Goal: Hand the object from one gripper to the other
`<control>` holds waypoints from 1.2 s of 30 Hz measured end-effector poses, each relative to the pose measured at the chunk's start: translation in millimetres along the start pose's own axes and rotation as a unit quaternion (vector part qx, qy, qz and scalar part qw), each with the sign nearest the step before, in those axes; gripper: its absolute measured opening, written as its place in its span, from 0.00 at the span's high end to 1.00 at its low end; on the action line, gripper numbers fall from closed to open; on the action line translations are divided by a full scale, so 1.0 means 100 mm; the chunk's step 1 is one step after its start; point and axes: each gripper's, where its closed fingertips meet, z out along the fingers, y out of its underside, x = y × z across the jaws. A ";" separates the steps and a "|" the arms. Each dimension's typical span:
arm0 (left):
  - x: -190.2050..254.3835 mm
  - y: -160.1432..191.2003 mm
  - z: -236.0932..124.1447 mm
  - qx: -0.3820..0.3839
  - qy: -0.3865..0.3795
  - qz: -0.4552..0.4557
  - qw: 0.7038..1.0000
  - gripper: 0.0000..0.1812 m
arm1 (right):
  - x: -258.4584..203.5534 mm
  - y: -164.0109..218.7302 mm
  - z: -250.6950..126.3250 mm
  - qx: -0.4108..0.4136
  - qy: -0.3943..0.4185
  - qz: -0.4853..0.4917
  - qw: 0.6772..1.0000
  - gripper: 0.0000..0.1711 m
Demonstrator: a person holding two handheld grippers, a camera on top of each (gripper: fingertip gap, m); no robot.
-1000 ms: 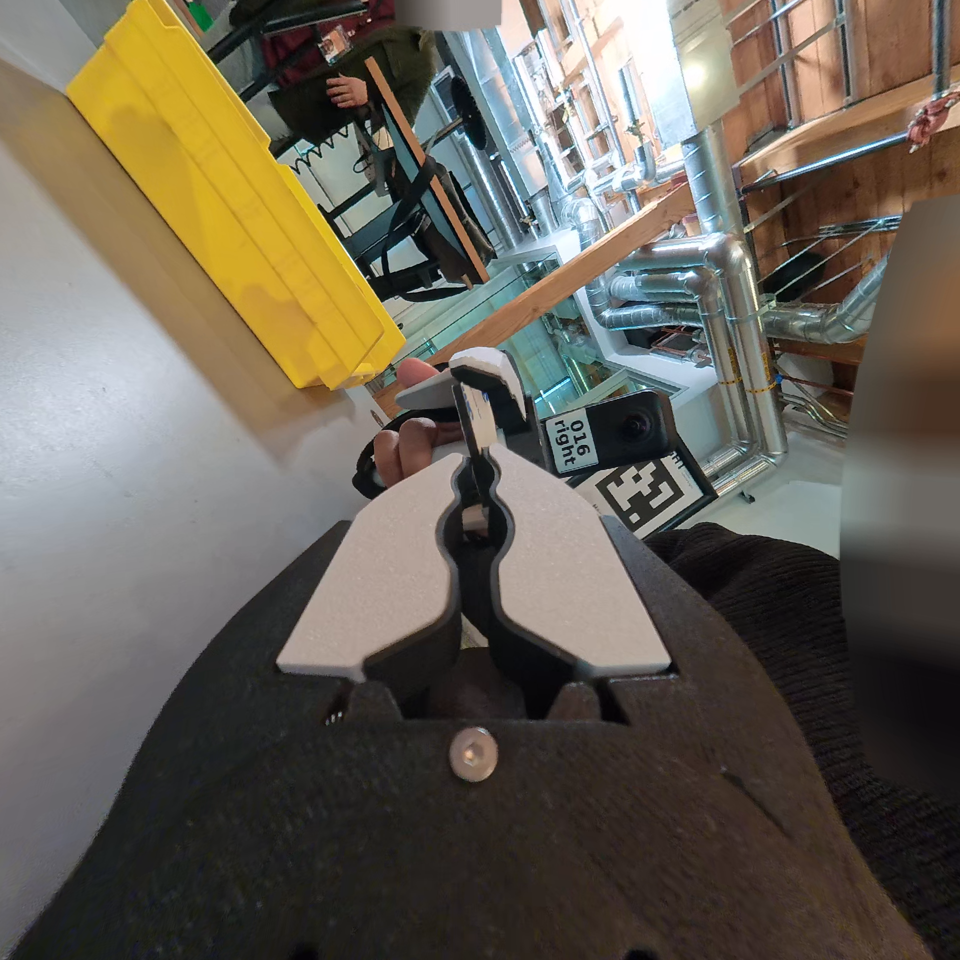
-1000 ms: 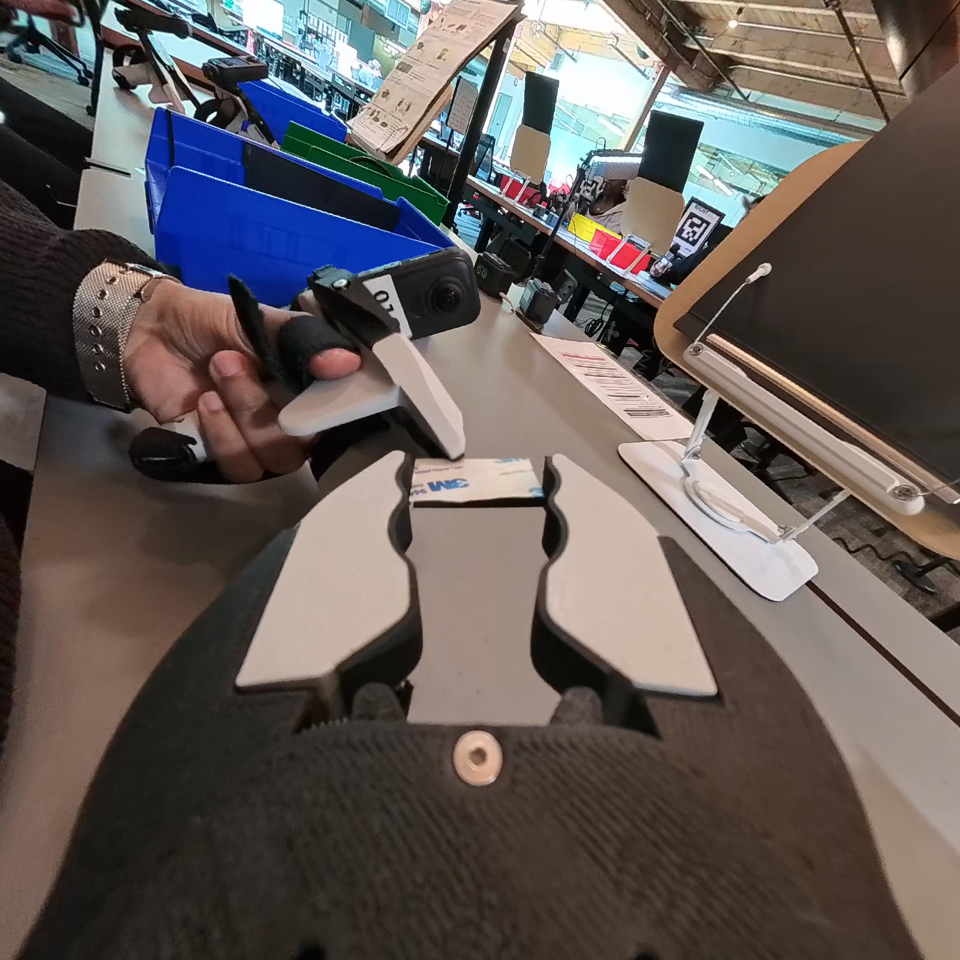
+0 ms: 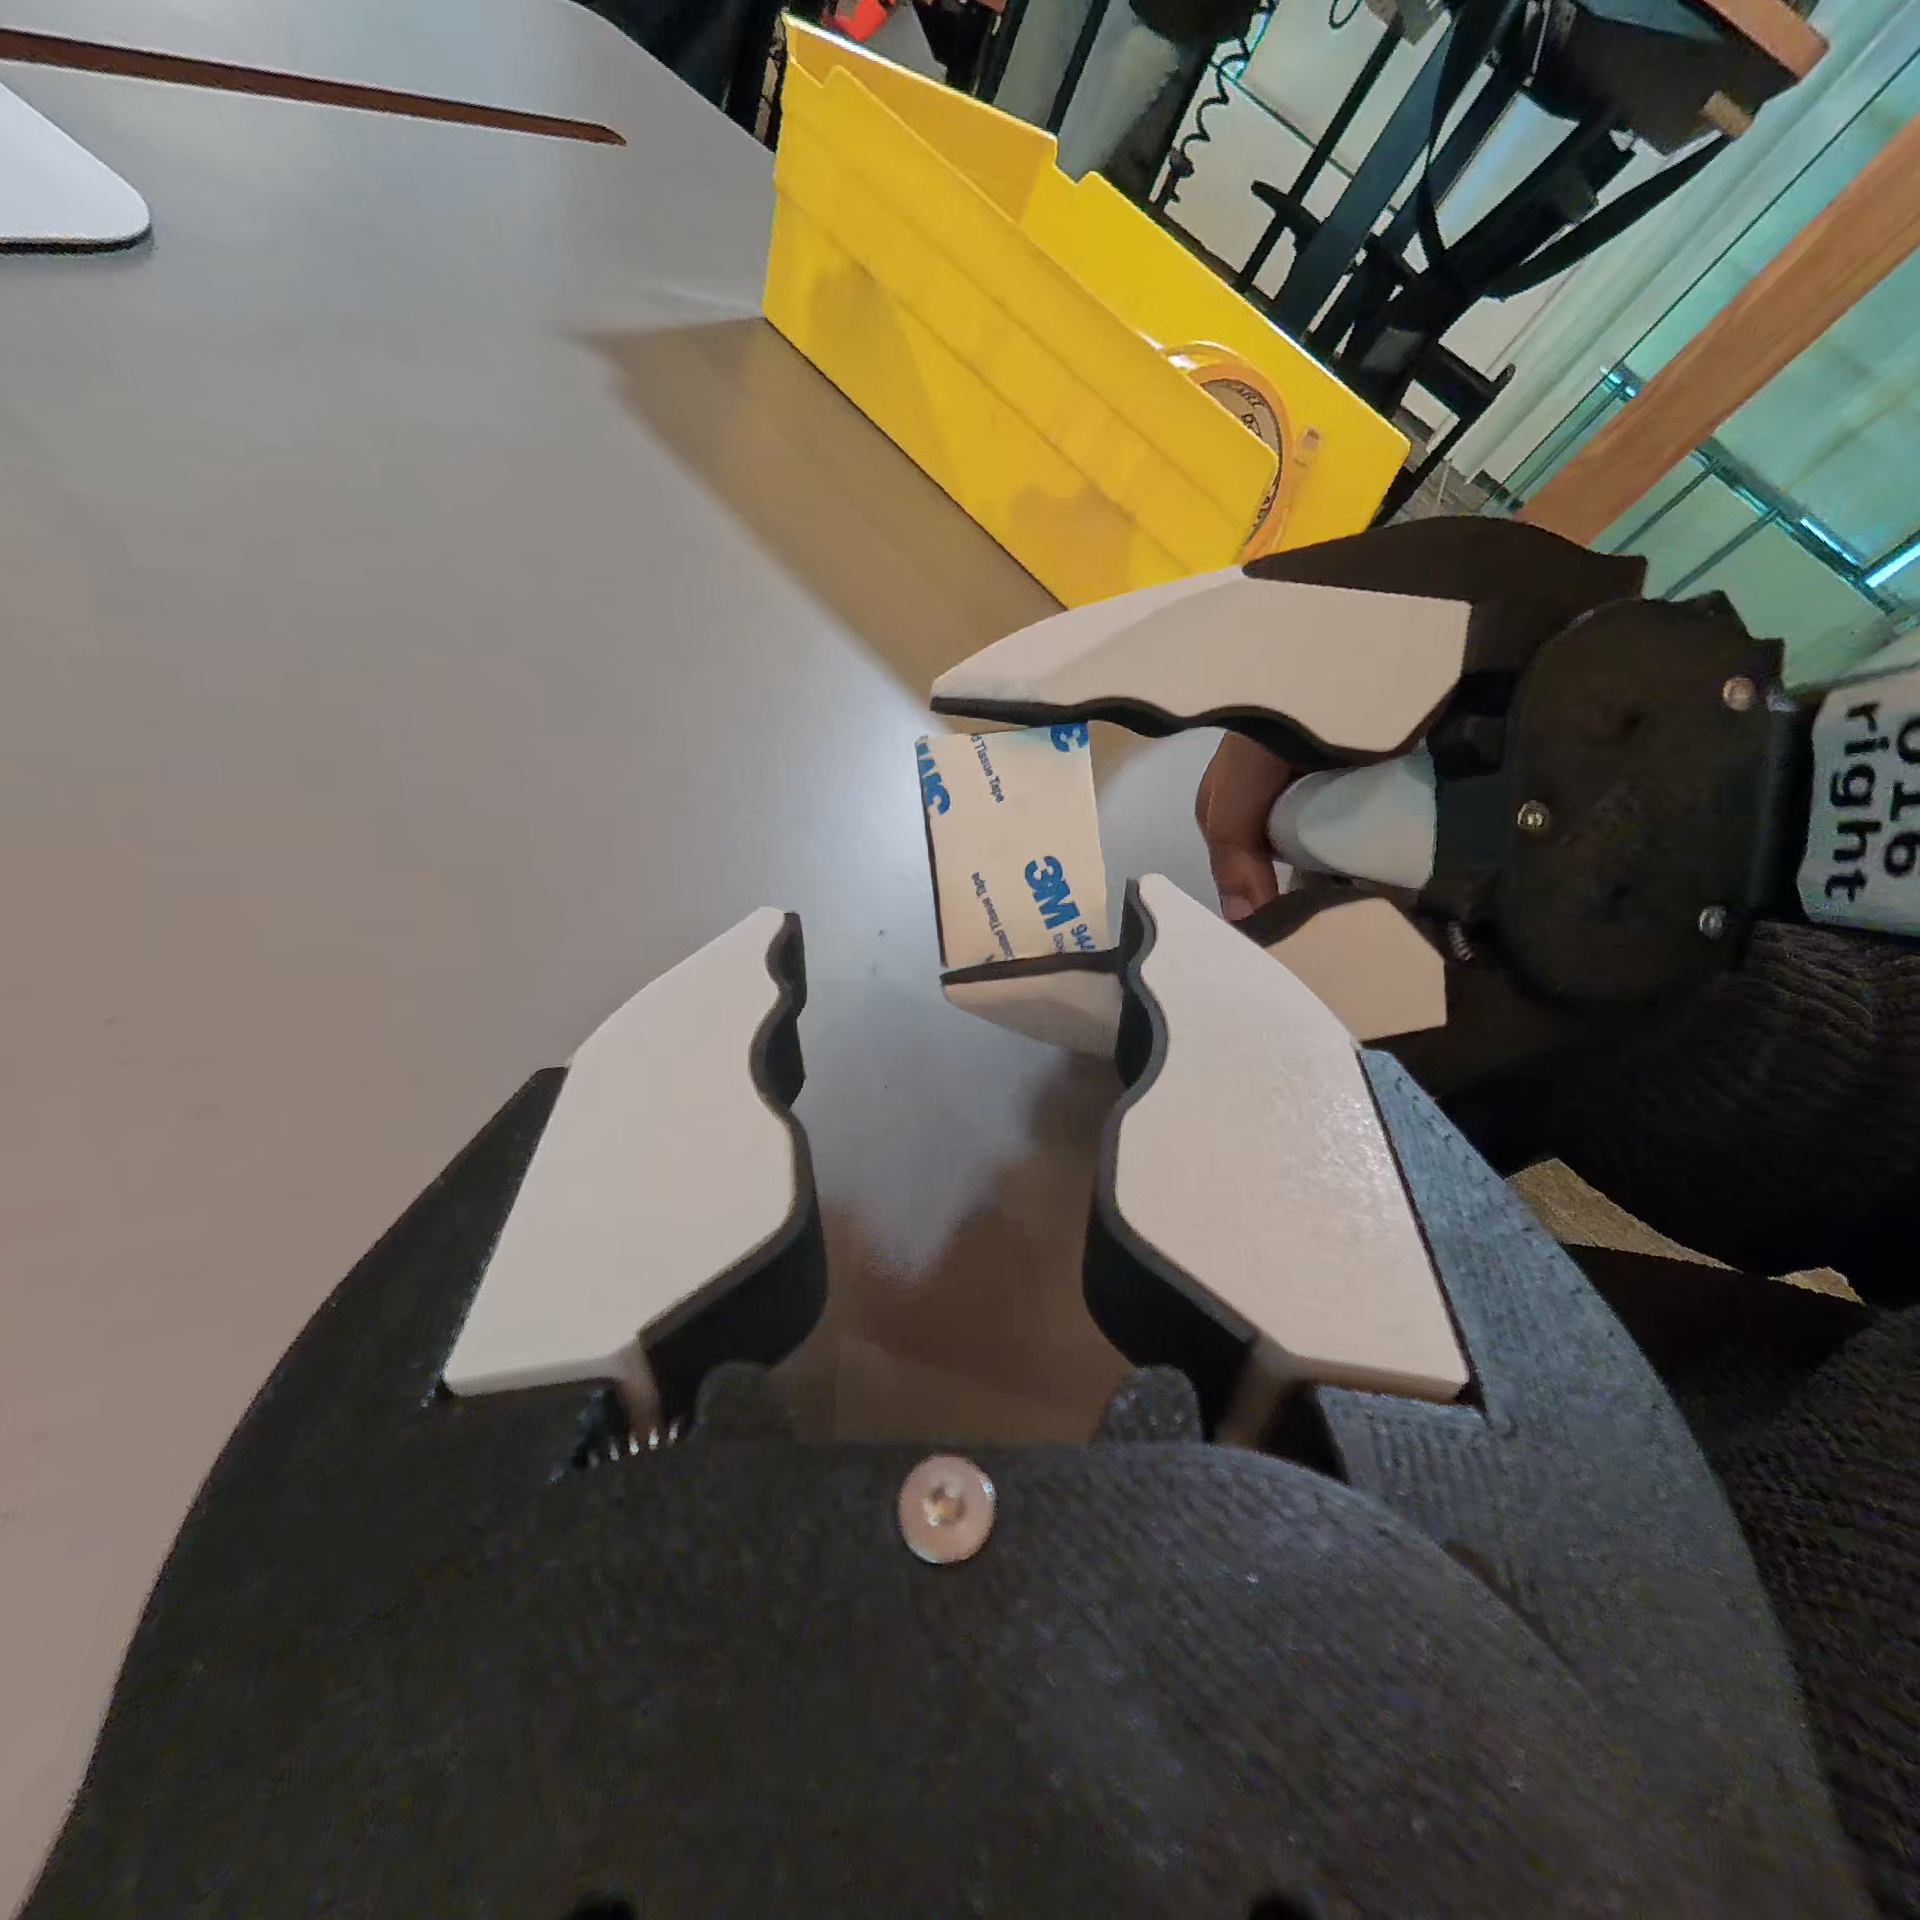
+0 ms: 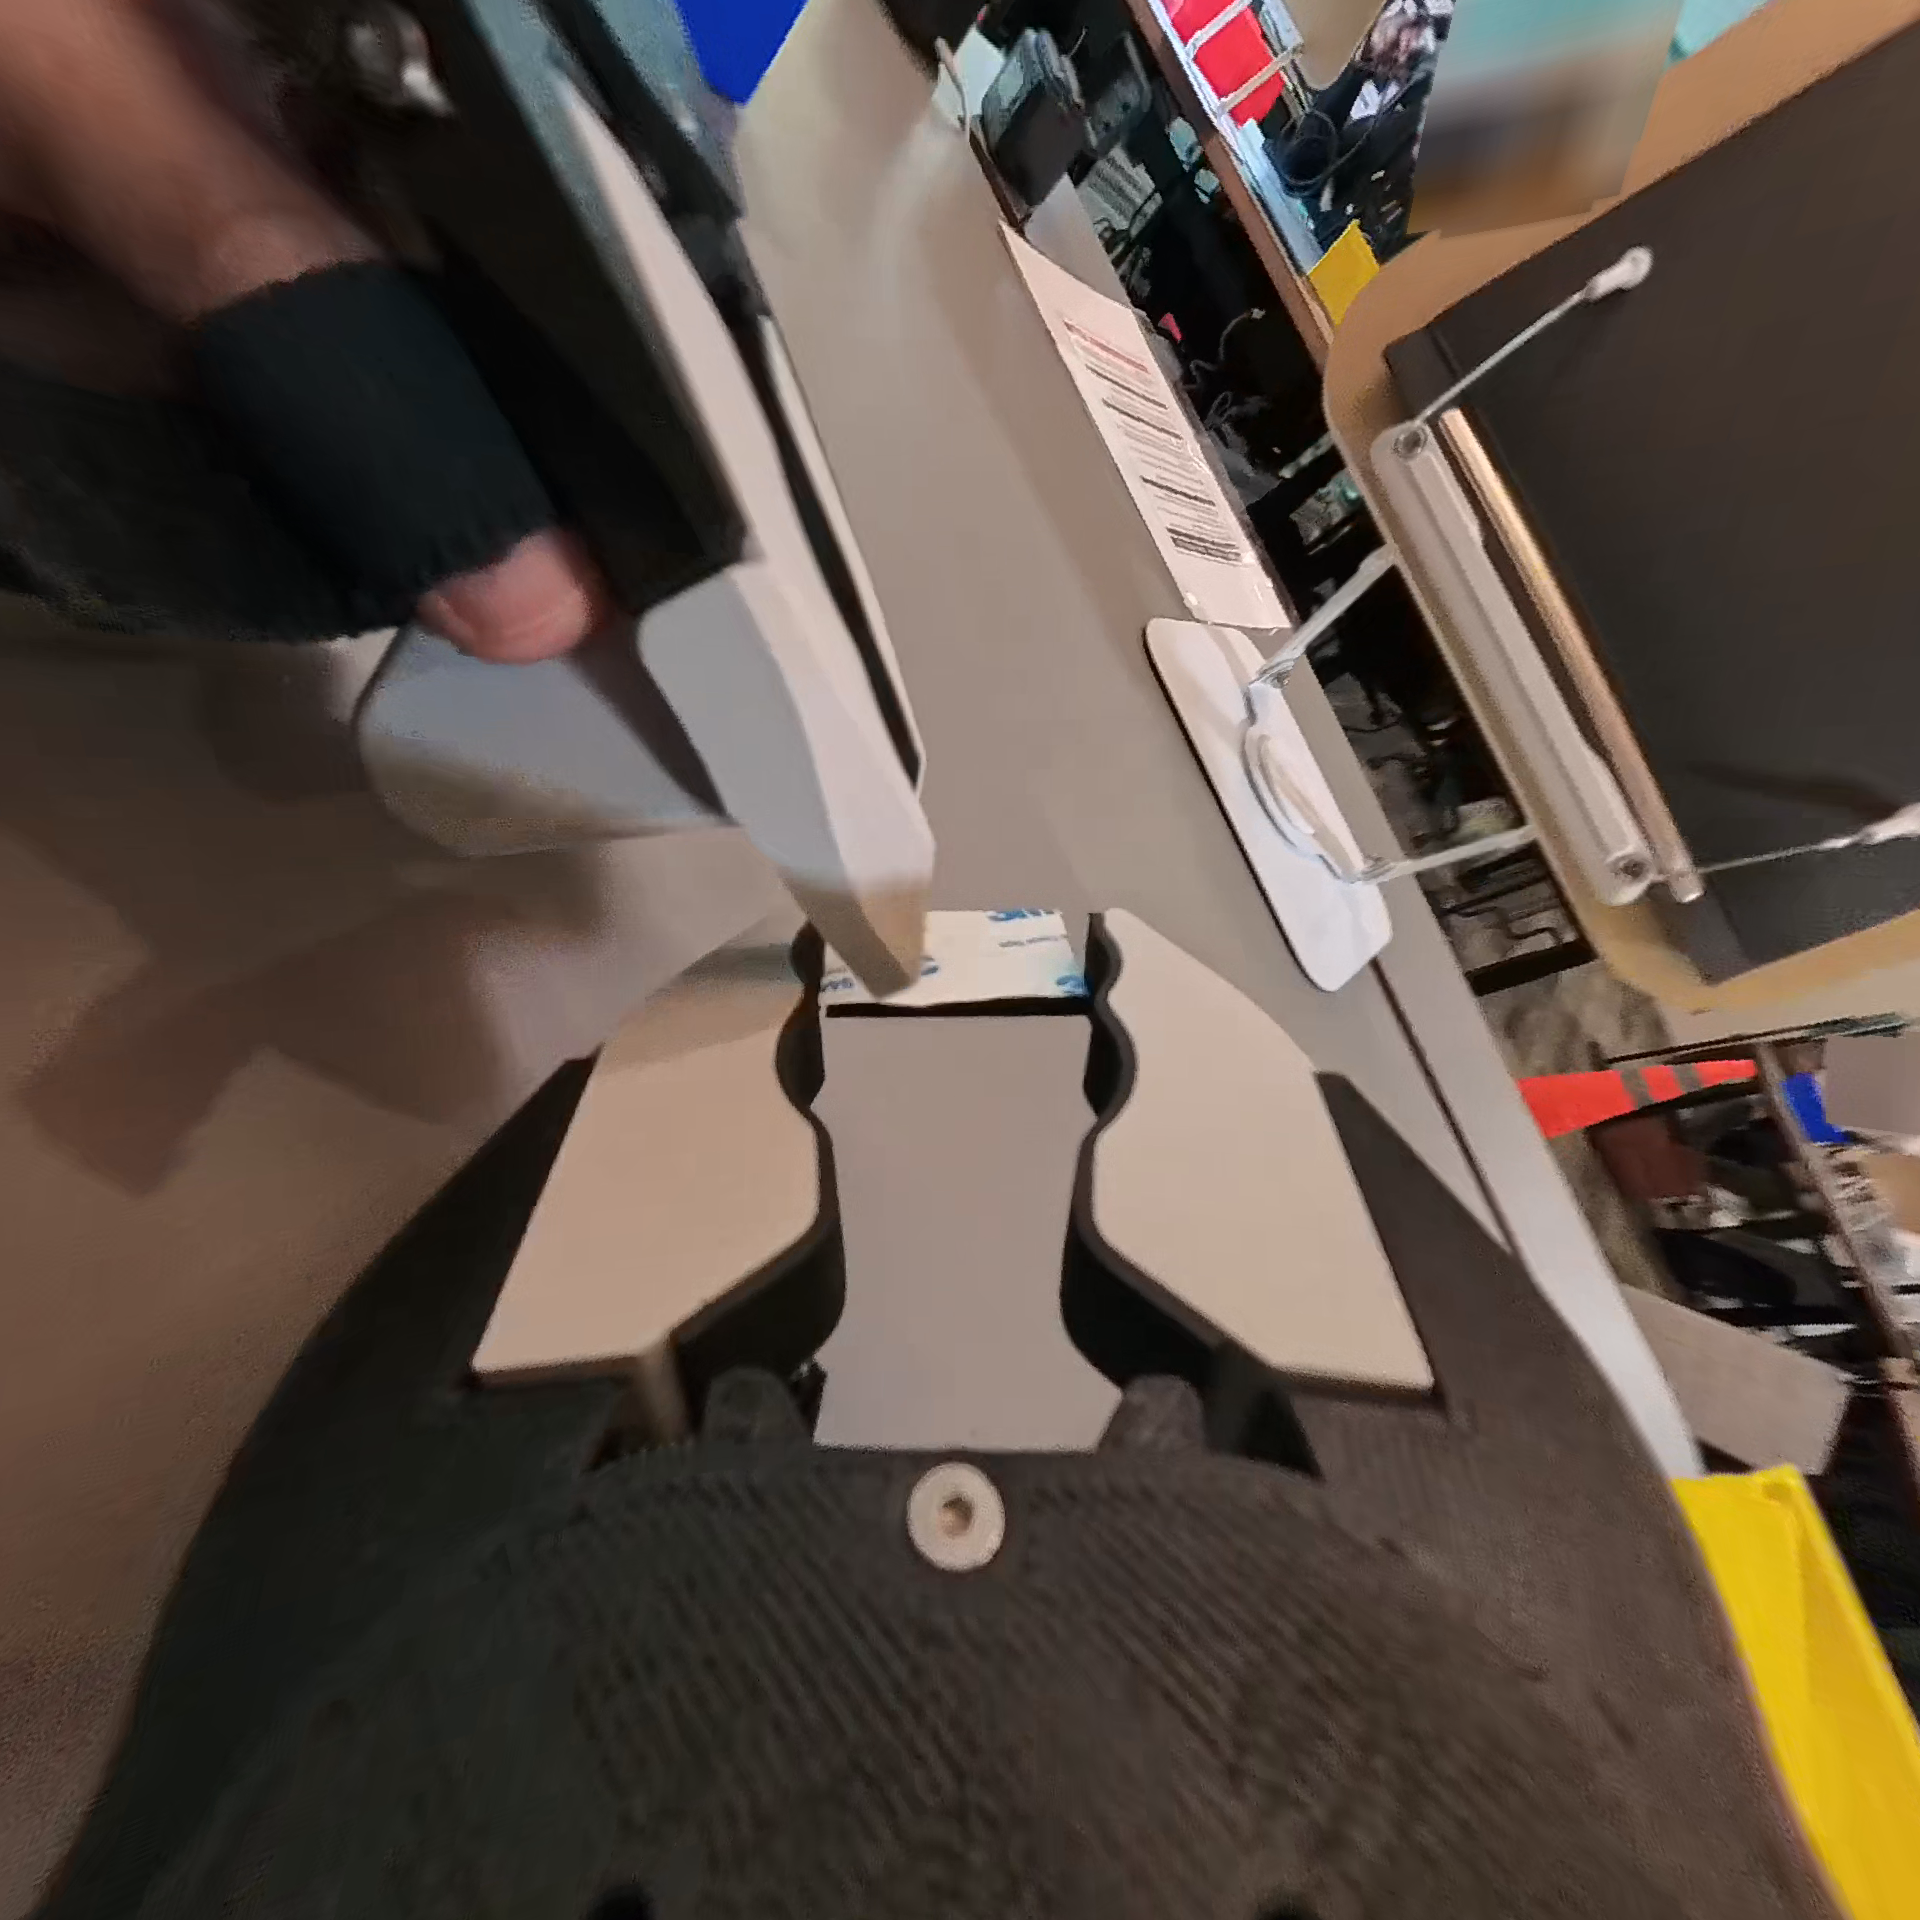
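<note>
Fingers [image 3: 665, 1164] of the left claw [image 3: 961, 935] stand spread wide with only grey counter [image 3: 364, 623] showing between them, so it is released and grips nothing. Just past its right fingertip, the roll of white tape [image 3: 1013, 842] with blue print sits pinched between the two fingers of the right claw [image 3: 951, 842], which comes in from the right side and is clenched on the roll, one finger above and one below. In the right wrist view the same roll [image 4: 997, 961] spans the gap at the tips of the right claw [image 4: 951, 961], and one finger of the left claw [image 4: 831, 831] touches or overlaps its near edge; that view is blurred. Farther back on the counter stands a yellow bin [image 3: 1039, 364].
</note>
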 end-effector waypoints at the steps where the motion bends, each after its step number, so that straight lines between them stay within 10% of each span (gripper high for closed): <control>1: 0.00 0.01 0.00 -0.003 -0.001 0.000 1.000 0.67 | -0.02 -0.01 0.00 -0.005 0.004 -0.017 1.000 0.72; 36: 0.07 -0.07 -0.04 0.032 0.063 -0.028 0.997 0.81 | -0.07 0.01 0.01 -0.020 0.010 -0.044 0.999 0.66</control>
